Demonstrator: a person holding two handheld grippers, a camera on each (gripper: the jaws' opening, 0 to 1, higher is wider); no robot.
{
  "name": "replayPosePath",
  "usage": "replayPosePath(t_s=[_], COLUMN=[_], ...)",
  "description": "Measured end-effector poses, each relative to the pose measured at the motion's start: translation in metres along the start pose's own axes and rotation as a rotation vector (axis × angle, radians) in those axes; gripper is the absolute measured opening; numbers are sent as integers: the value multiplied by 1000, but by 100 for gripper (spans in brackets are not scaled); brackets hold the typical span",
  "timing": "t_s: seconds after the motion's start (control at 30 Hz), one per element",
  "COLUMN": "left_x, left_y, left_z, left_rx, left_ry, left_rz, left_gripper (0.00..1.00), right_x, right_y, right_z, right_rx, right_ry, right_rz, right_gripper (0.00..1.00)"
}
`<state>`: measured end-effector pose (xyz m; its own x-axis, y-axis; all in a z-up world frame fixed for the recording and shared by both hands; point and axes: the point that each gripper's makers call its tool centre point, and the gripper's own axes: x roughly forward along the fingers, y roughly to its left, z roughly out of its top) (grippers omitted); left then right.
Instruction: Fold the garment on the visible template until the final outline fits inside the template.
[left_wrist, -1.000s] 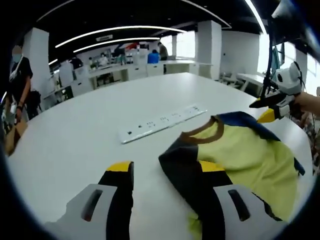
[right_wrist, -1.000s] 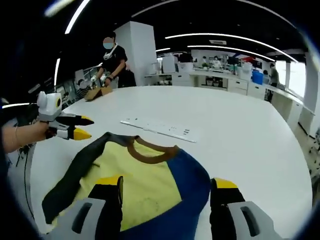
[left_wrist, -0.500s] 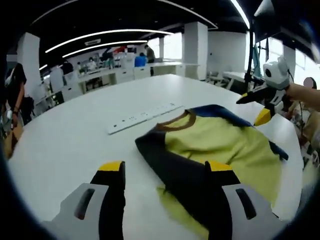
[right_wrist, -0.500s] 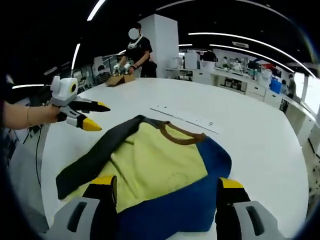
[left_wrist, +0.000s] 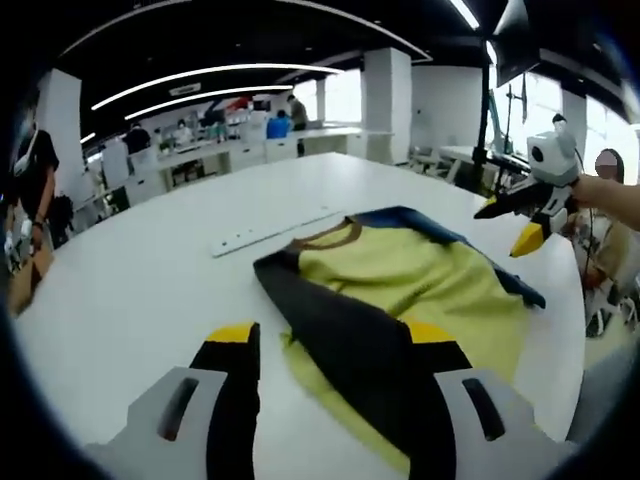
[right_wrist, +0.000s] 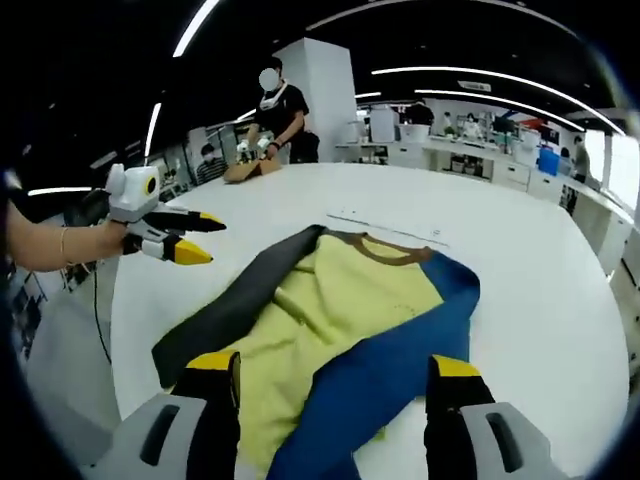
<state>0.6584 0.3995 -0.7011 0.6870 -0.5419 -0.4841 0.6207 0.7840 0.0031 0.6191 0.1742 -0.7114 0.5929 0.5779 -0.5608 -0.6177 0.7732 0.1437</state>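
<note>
A garment with a yellow body (left_wrist: 420, 275), a brown collar, a dark grey sleeve and a blue sleeve lies on the white table (left_wrist: 130, 290). In the right gripper view the garment (right_wrist: 340, 295) stretches away from me, grey sleeve to the left and blue sleeve to the right. My left gripper (left_wrist: 335, 350) is open, its right jaw over the grey sleeve's near end. It also appears as the left gripper (right_wrist: 190, 238), held in a hand above the table left of the garment. My right gripper (right_wrist: 335, 370) is open above the hem; the right gripper (left_wrist: 512, 222) hovers beside the blue edge.
A long white socket strip (left_wrist: 270, 230) lies on the table beyond the collar. A person (right_wrist: 278, 110) works at a cardboard box (right_wrist: 250, 170) on the table's far side. The round table edge (right_wrist: 600, 420) runs close on the right.
Both views have drawn back, so more of the garment's length shows. The grey sleeve now lies longer and straighter. Both grippers remain open, holding nothing.
</note>
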Motion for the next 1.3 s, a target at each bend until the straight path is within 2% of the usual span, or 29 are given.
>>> replayPosePath(t_s=[0.1,0.33,0.53,0.63,0.87,1.0,1.1,1.23,1.3], left_x=[-6,-27,-45,-50,-61,-64,-67,-69,-69], left_y=[-6,-26,-47,-55,-73,-79,-85,-88,-91], left_z=[-11,-28,-39,-43,-63,-77,-89,-101,-103], left_rx=[1,-38,-45,-55,-47,-74,-124,-107,-113], left_ry=[16,9,12,14,53,84,103,136,134], left_rz=[-3,11,25,25,53,66,85,140,141], left_gripper=[50,48,43,41,37,36,35,35,35], right_x=[-9,-24,-35,-36,-40,-41,-42,-44,-45], right_y=[10,29,35,38,45,45,45,44,44], right_z=[-12,-35,-50,-59,-78,-91,-97,-104,-107], right_rx=[-10,24,53,63,66,41,41,21,-10], right_ry=[-6,-21,-30,-17,20,49,61,72,83], right_rz=[-14,-13,-38,-45,-63,-87,-95,-119,-127], right_gripper=[69,65,57,57,50,42,37,31,27])
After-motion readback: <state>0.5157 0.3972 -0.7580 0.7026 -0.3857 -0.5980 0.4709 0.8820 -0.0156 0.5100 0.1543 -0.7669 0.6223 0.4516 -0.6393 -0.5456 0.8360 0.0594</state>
